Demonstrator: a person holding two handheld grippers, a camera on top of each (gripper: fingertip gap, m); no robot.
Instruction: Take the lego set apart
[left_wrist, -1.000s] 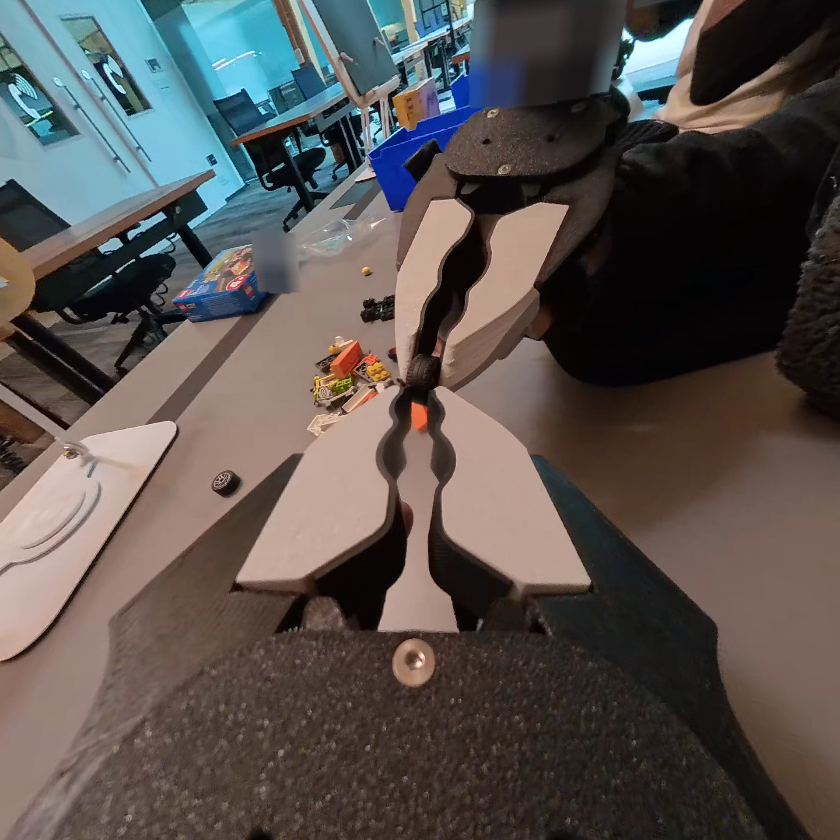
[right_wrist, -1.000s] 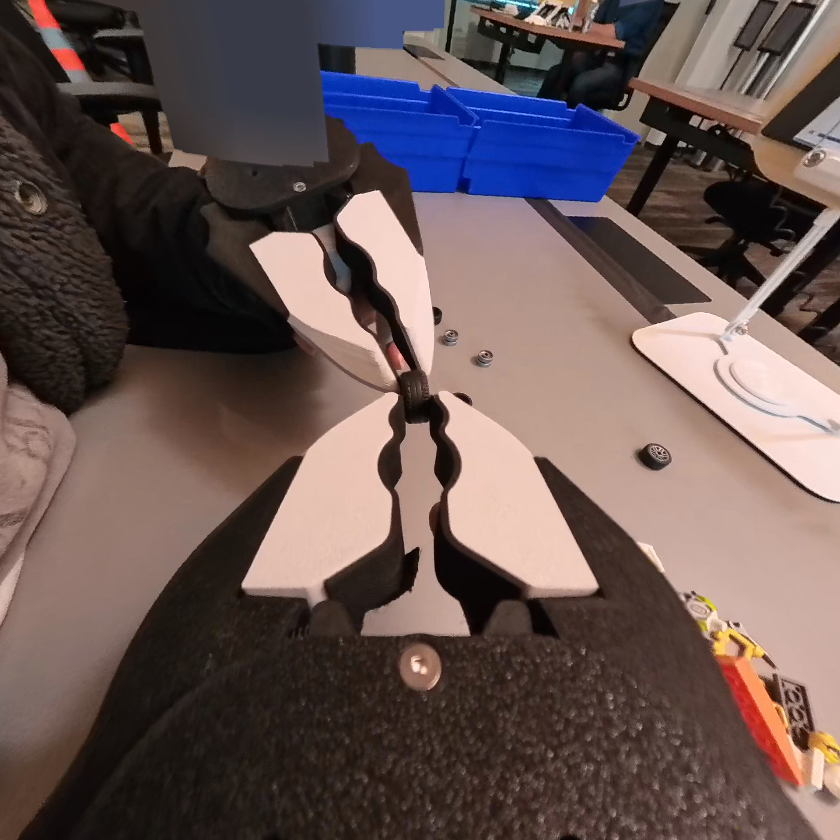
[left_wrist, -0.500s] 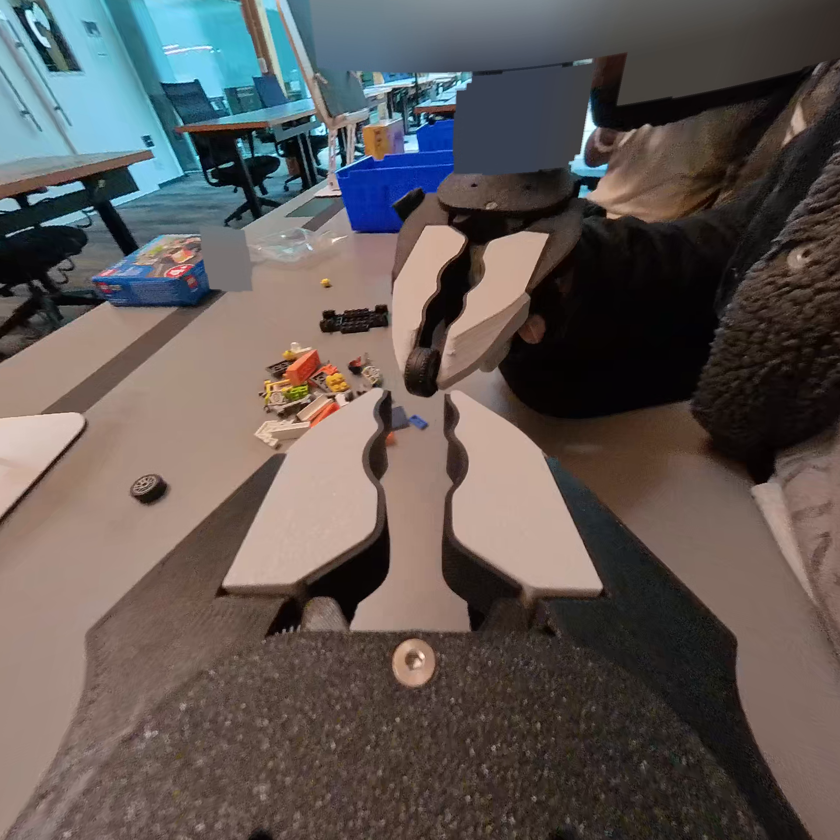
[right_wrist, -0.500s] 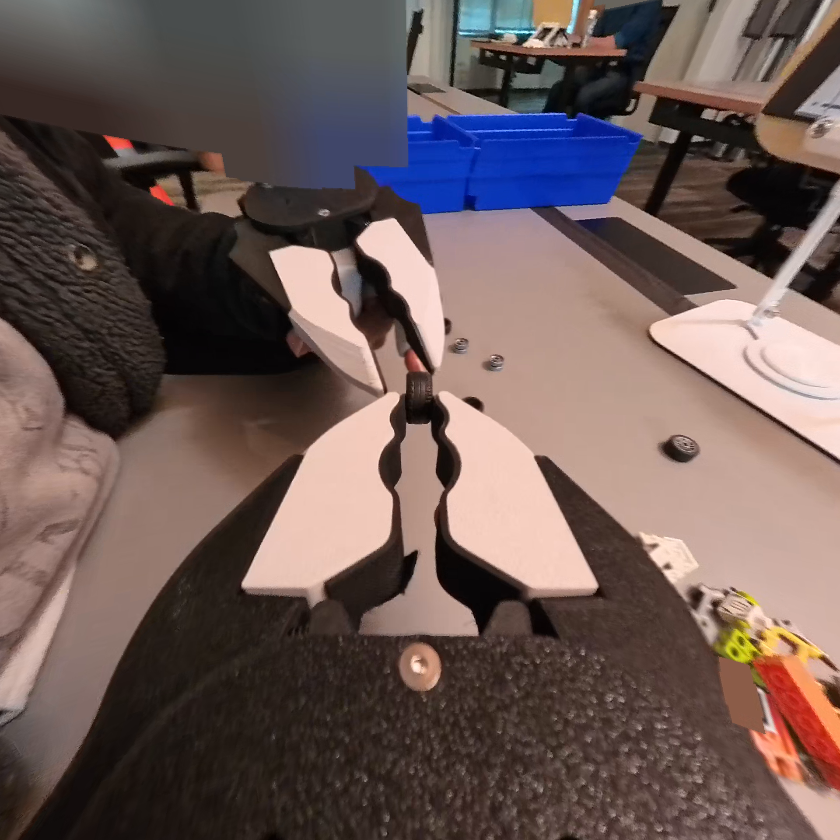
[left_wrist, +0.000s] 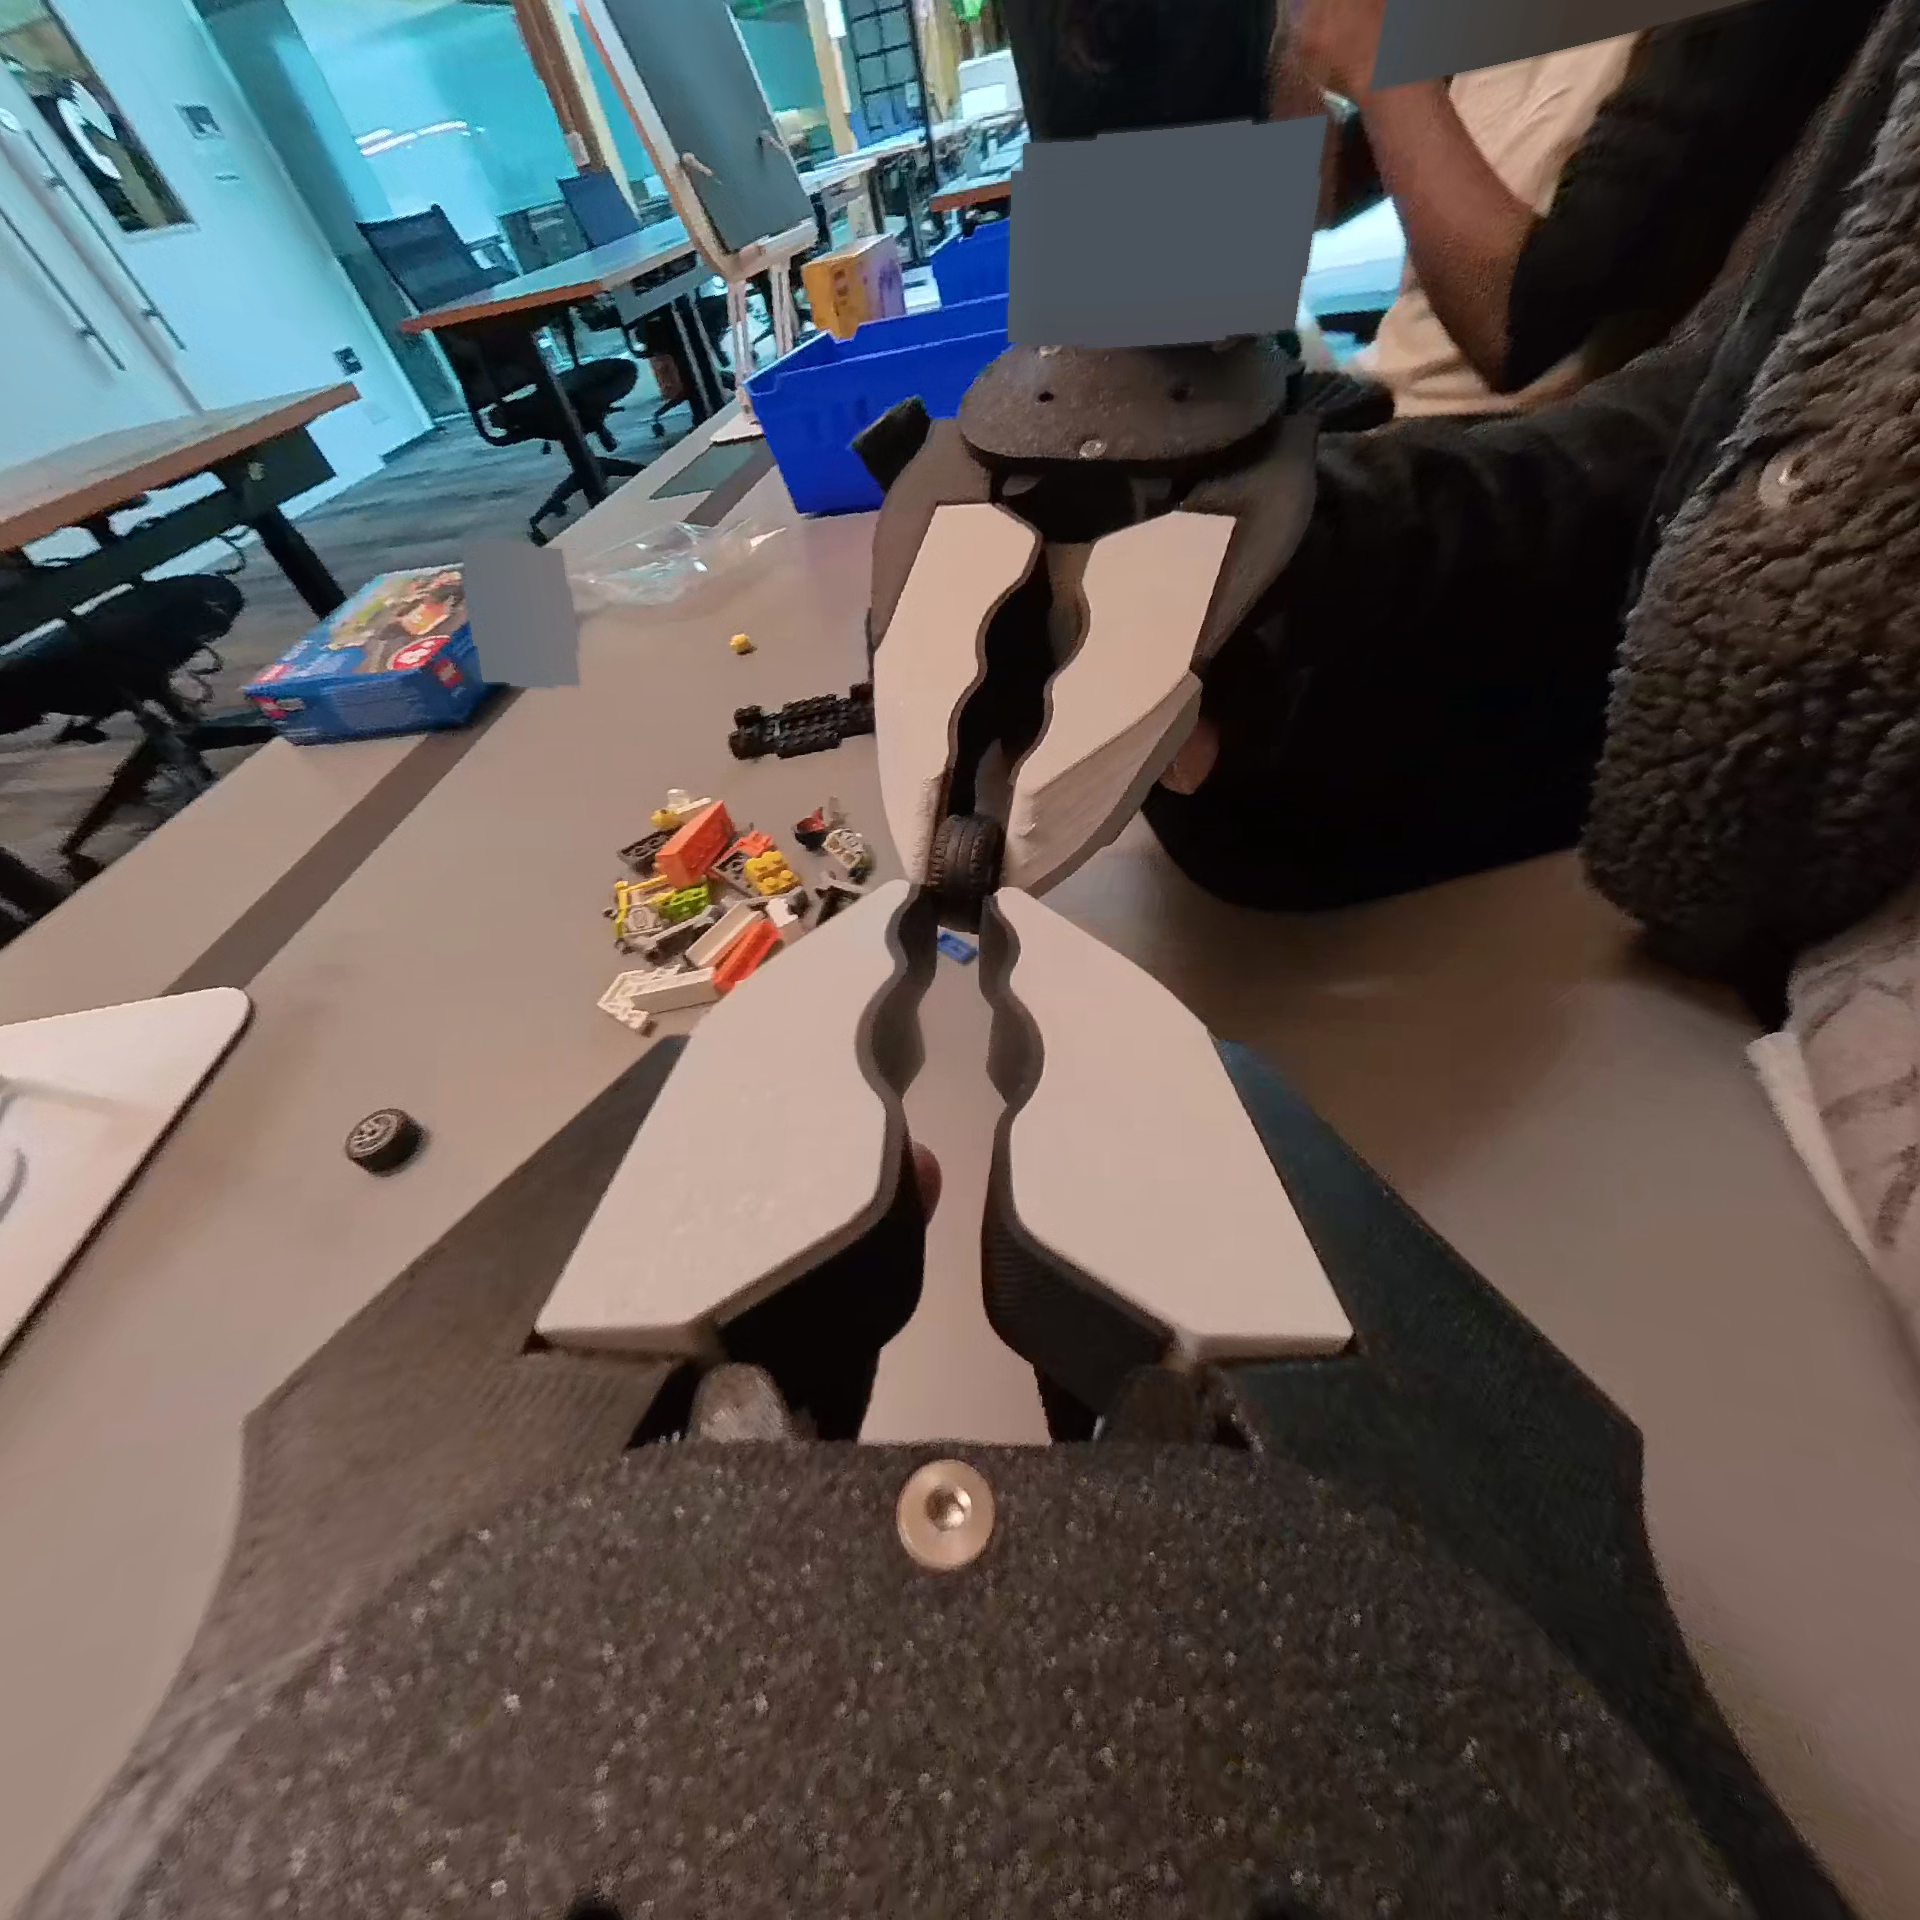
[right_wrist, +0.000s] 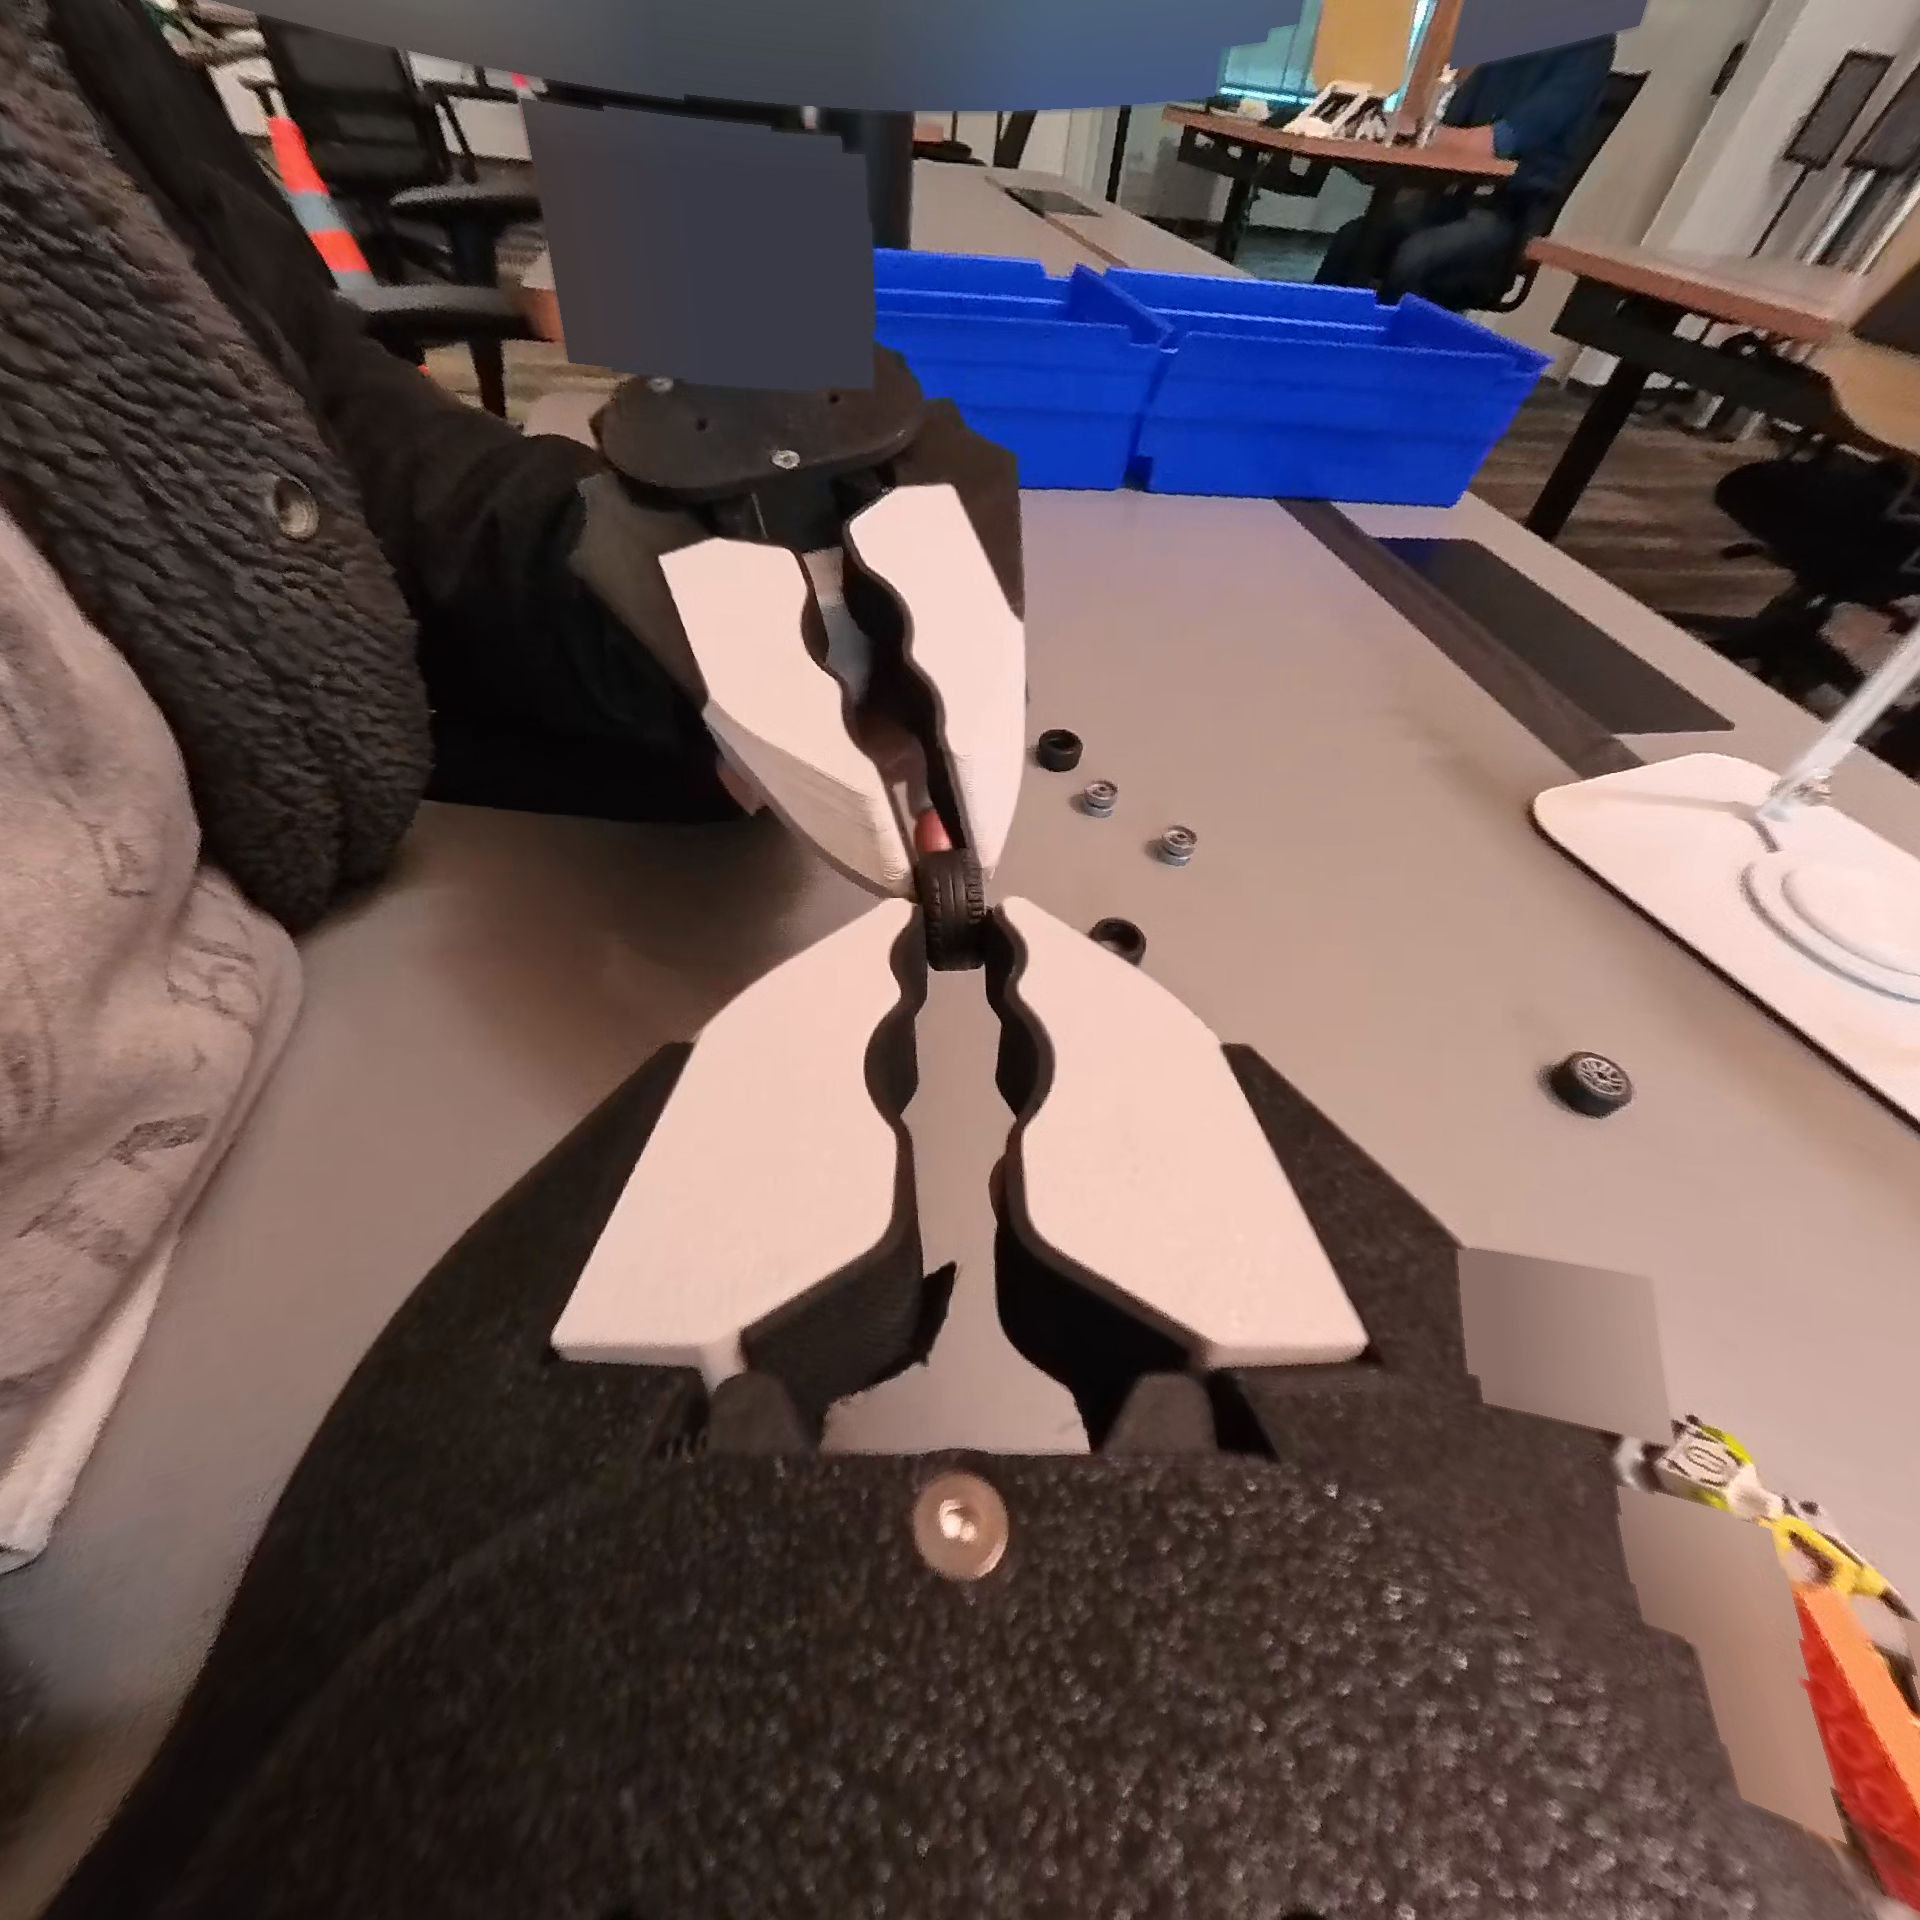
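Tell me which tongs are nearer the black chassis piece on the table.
Right. The right tongs hang just beside the black chassis piece; the left tongs point in from farther back, their tips meeting the right ones.

Left gripper (left_wrist: 948, 914) is pointing up-frame from bottom centre, fingers nearly closed, tips converging at mid-frame. Right gripper (right_wrist: 954, 928) is doing likewise in its own view, tips pinching together. Each is facing the other tip to tip, the opposing one angling down from upper centre.
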